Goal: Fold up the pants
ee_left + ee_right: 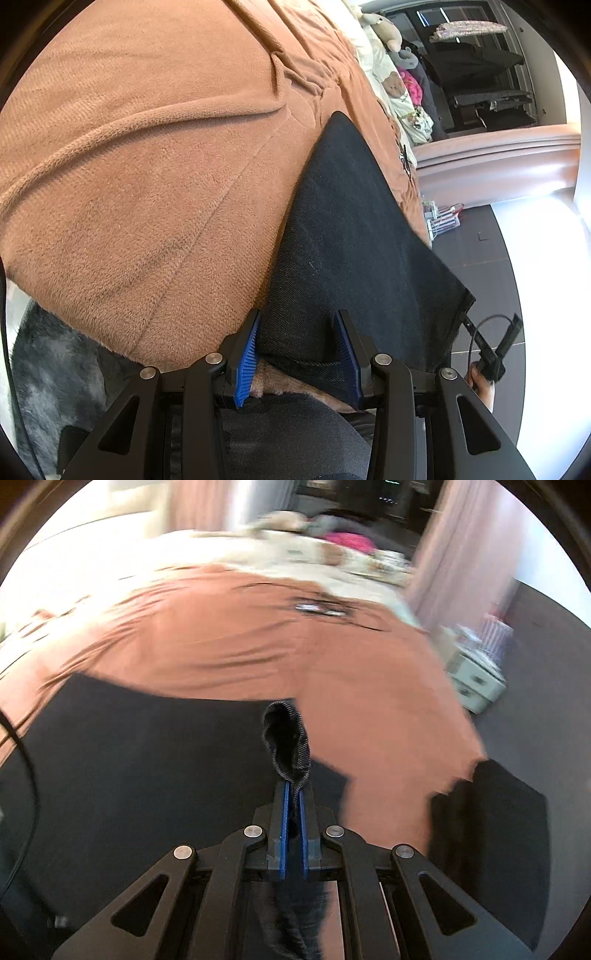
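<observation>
The pants (351, 236) lay spread as a dark panel on the brown blanket (147, 166) of the bed, near its edge, with one end raised toward the grippers. The right gripper (293, 794) was closed tight on a bunched, ribbed edge of the fabric (probably a hem or waistband; blur made it hard to tell which). The left gripper (299, 332) stood wide open with the cloth's near edge lying between its blue pads (245, 354), not yet pinched. Judged from this, the fold was only partly under way: the garment looked laid flat, perhaps once doubled, and the folding-over and smoothing seemed still to be done.
</observation>
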